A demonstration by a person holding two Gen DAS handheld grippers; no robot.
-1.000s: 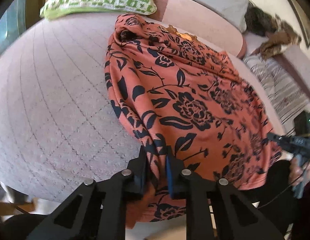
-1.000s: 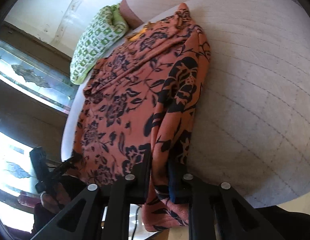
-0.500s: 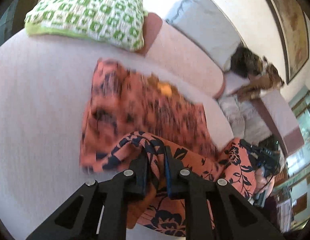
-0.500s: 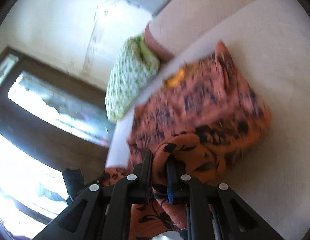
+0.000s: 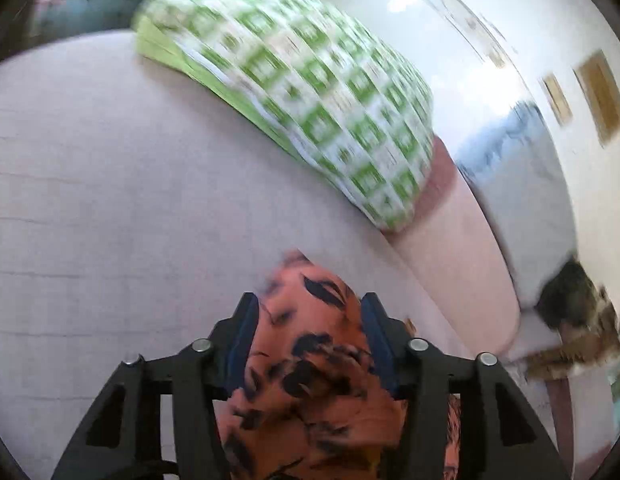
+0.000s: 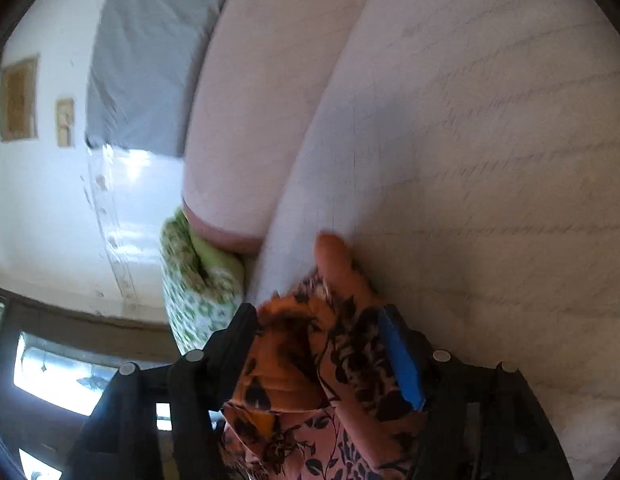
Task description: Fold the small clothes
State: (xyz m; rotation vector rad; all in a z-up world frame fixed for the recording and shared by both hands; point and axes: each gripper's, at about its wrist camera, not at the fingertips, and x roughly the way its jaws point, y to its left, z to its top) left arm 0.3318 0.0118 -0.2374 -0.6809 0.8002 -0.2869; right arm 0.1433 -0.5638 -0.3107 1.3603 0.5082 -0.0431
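The orange garment with black flowers (image 5: 310, 364) lies bunched between the fingers of my left gripper (image 5: 309, 312), whose jaws stand wide apart around the cloth. In the right wrist view the same garment (image 6: 330, 356) sits between the spread fingers of my right gripper (image 6: 316, 320). Both grippers are low over the pale quilted sofa seat (image 5: 109, 208), close to the backrest. Most of the garment is hidden below the frames.
A green and white checked pillow (image 5: 310, 92) leans on the pink backrest (image 5: 462, 264) just ahead of the left gripper; it also shows in the right wrist view (image 6: 197, 280). A grey cushion (image 6: 149, 52) stands behind. A brown furry thing (image 5: 574, 304) lies at the right.
Both grippers carried the garment's near edge forward over the rest toward the backrest and pillow. Their jaws, shut on the cloth before, now stand open.
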